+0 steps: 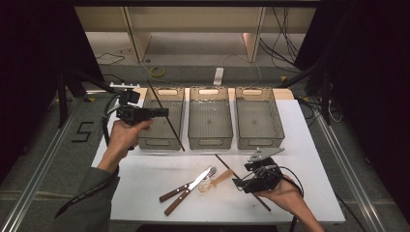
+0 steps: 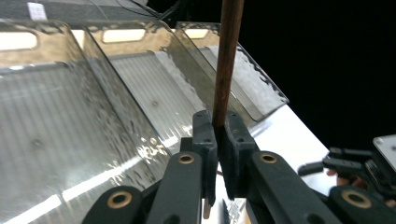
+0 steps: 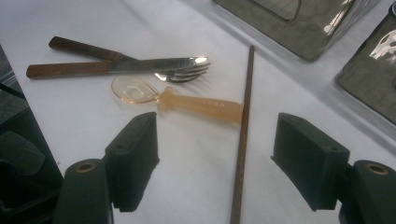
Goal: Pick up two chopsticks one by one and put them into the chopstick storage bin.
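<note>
Where white table [image 1: 145,183] ends, grey floor [image 1: 43,145], cables [image 1: 285,34].

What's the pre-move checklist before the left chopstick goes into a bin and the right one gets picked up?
1. Left hand-held gripper shut on the held chopstick: ok, pads clamp it.
2. Held chopstick over the left bin: ok, it slants across that bin in the high view.
3. Exact height of its lower tip above the bin: cannot tell.
4. Right hand-held gripper open: ok, jaws stand wide apart.
5. Second chopstick between the right jaws: ok, it lies flat on the table between them, touched by neither pad.
6. Second chopstick free of the plastic spoon: not ok, the spoon's handle end touches it.
</note>
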A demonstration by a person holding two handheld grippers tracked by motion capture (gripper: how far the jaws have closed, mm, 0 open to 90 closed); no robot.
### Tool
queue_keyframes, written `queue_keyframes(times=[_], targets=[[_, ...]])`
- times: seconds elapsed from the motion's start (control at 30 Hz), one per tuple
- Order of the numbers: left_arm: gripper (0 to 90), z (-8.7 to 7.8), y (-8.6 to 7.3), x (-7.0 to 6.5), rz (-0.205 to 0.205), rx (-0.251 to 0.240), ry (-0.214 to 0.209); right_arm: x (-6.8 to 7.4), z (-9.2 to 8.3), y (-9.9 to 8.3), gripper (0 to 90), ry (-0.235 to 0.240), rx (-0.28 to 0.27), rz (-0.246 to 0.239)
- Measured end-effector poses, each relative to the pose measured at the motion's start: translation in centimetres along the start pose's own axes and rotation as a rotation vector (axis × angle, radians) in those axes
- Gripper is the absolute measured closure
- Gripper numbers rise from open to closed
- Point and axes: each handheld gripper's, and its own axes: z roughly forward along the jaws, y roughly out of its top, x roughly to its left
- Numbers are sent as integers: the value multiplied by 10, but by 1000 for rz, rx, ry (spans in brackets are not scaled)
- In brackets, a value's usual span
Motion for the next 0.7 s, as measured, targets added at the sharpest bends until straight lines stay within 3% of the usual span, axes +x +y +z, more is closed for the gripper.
queue_keyframes(times=[0.37, 0.57, 0.7], targets=[[848, 0, 38, 21, -25, 2, 100, -2, 0, -4, 290, -3, 4, 9], [848, 11, 44, 37, -47, 22, 164, -2, 0, -5, 274, -8, 9, 13], [848, 16, 46, 47, -81, 33, 186, -3, -1, -6, 271, -8, 9, 12]])
